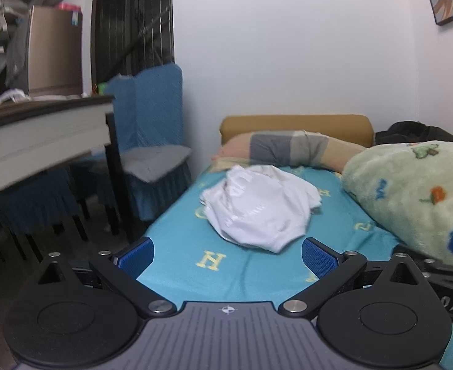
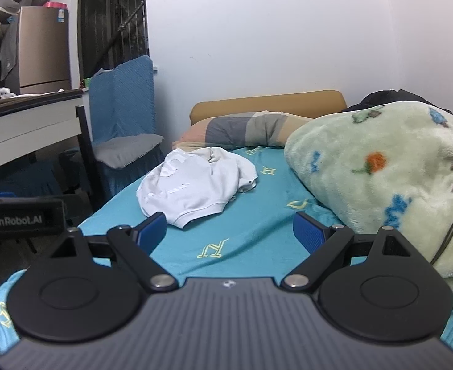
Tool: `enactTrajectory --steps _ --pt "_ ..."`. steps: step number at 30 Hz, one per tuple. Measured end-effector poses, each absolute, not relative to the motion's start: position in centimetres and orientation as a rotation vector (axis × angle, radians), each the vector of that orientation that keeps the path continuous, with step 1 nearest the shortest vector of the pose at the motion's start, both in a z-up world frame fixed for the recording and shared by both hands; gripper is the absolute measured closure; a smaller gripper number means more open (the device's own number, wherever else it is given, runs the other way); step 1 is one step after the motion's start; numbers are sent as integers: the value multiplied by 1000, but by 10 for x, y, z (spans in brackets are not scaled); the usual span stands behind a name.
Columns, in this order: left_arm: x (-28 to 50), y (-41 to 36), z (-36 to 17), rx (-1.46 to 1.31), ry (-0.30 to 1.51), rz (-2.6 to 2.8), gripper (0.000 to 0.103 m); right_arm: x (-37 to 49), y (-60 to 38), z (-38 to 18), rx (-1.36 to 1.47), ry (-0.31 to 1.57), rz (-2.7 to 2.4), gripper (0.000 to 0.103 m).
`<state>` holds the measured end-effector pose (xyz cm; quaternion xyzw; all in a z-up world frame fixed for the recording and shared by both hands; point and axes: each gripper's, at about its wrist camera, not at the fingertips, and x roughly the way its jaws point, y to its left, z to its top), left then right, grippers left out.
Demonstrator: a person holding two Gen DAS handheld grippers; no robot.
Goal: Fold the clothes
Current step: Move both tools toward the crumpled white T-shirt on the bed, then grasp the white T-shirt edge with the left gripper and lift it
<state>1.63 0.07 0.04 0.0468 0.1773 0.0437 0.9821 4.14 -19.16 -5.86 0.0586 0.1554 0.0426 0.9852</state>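
Observation:
A crumpled white garment [image 1: 258, 208] lies in a heap on the teal bed sheet [image 1: 195, 240], near the bed's left edge. My left gripper [image 1: 228, 257] hovers just short of it, open, with nothing between its blue pads. In the right wrist view the same white garment [image 2: 195, 185] sits ahead and slightly left. My right gripper [image 2: 229, 232] is open and empty, its left fingertip close to the garment's hem. The other gripper [image 2: 19, 219] shows at the left edge of that view.
A pale green fleece blanket [image 2: 380, 178] is bunched along the bed's right side. A striped pillow [image 1: 288, 149] and a tan headboard [image 1: 297, 125] lie beyond the garment. A blue-covered chair [image 1: 152, 141] and a table [image 1: 41, 135] stand left of the bed.

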Motion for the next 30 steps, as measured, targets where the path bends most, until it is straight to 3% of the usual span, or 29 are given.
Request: enactTrajectory --steps 17,24,30 --pt "-2 48 9 41 312 78 0 28 -153 -5 132 310 0 13" --pt "46 43 -12 73 445 -51 0 36 -160 -7 145 316 -47 13" --pt "108 20 -65 169 587 -118 0 58 -179 -37 198 317 -55 13"
